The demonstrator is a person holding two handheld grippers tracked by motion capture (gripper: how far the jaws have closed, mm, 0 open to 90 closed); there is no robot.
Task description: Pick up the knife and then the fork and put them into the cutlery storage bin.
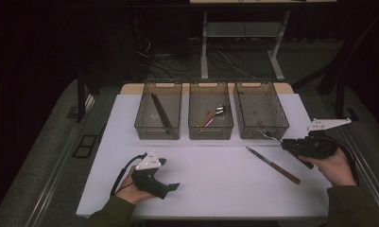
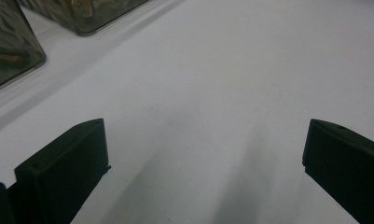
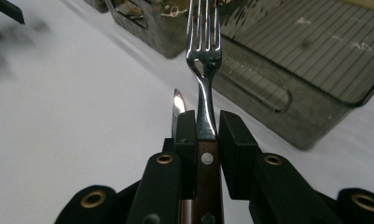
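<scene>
A fork (image 1: 267, 134) with a wooden handle sticks out of my right gripper (image 1: 285, 143), tines toward the right-hand bin (image 1: 260, 109). In the right gripper view the two jaws are shut on the fork (image 3: 204, 51) at the top of its handle, and my right gripper (image 3: 207, 126) holds it above the table. A knife (image 1: 273, 165) with a wooden handle lies on the white table below it; its tip (image 3: 177, 103) shows beside the left jaw. My left gripper (image 1: 172, 186) rests low at the front left, open (image 2: 205, 149), with nothing between its jaws.
Three translucent bins stand in a row at the back of the white table (image 1: 211, 179). The left bin (image 1: 159, 111) holds a long dark utensil, the middle bin (image 1: 211, 113) a spoon and another piece. Bin corners (image 2: 12, 46) show in the left gripper view.
</scene>
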